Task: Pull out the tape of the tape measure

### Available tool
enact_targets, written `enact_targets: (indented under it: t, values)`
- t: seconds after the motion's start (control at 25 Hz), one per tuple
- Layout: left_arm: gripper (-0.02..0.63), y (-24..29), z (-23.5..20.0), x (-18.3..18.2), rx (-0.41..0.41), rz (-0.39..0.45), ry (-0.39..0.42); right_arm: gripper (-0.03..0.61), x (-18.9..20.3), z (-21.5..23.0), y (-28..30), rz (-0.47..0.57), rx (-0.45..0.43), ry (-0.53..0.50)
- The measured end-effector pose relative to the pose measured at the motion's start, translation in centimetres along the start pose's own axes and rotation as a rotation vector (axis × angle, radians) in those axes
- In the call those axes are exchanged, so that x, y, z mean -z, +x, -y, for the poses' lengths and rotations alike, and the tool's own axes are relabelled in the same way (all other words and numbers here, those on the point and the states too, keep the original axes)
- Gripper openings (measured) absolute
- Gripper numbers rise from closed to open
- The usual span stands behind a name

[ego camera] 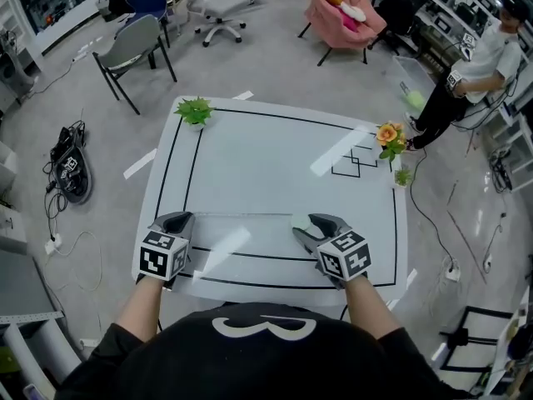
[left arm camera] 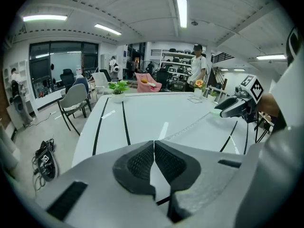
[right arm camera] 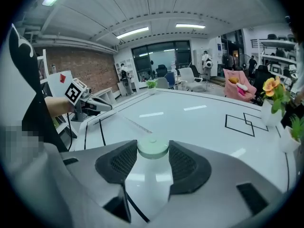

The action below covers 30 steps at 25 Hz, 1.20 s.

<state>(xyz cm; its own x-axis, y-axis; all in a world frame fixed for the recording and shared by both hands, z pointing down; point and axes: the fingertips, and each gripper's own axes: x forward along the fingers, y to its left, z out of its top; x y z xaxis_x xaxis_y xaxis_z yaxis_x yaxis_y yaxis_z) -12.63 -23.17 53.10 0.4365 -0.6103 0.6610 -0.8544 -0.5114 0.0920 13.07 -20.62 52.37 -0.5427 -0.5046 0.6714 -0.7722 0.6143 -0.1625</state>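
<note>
Left claw (ego camera: 188, 217) pinches the tape (ego camera: 241, 215) shut at its end. Right claw (ego camera: 305, 223) grips the green case (right arm camera: 152, 147) at three o'clock, along the tape's length.

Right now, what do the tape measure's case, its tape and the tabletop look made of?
The case looks plastic: pale green, smooth, soft sheen on its round top. The tape is too thin to tell; a pale strip with fine marks, perhaps fabric or coated steel. The tabletop is white and glossy, likely laminate or painted board; it mirrors the ceiling lights.
</note>
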Motion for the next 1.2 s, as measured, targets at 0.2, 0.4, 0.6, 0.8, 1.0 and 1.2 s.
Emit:
enact_targets:
  t: [0.2, 0.4, 0.6, 0.8, 1.0, 1.2]
  values:
    - [0.014, 1.6, 0.5, 2.3, -0.015, -0.059, 0.028, 0.215, 2.2, 0.3, 1.1, -0.053, 0.014, -0.027]
    - [0.013, 1.9, 0.7, 3.0, -0.042, -0.077, 0.073, 0.215, 3.1, 0.2, 1.6, -0.079, 0.028, -0.017]
    - [0.014, 1.9, 0.9, 3.5, -0.066, -0.111, 0.113, 0.215, 4.0, 0.2, 1.8, -0.113, 0.048, -0.048]
    - [0.019, 1.9, 1.0, 3.4, -0.062, -0.088, 0.122, 0.215, 4.1, -0.1, 2.0, -0.120, 0.046, -0.061]
    - [0.105, 0.9, 0.7, 3.7, -0.046, -0.062, 0.063, 0.218, 3.8, -0.3, 1.9, -0.092, 0.031, -0.053]
    - [0.153, -0.9, 1.4, 2.5, 0.017, 0.029, -0.037, 0.219, 2.5, 0.0, 0.5, -0.019, 0.034, -0.063]
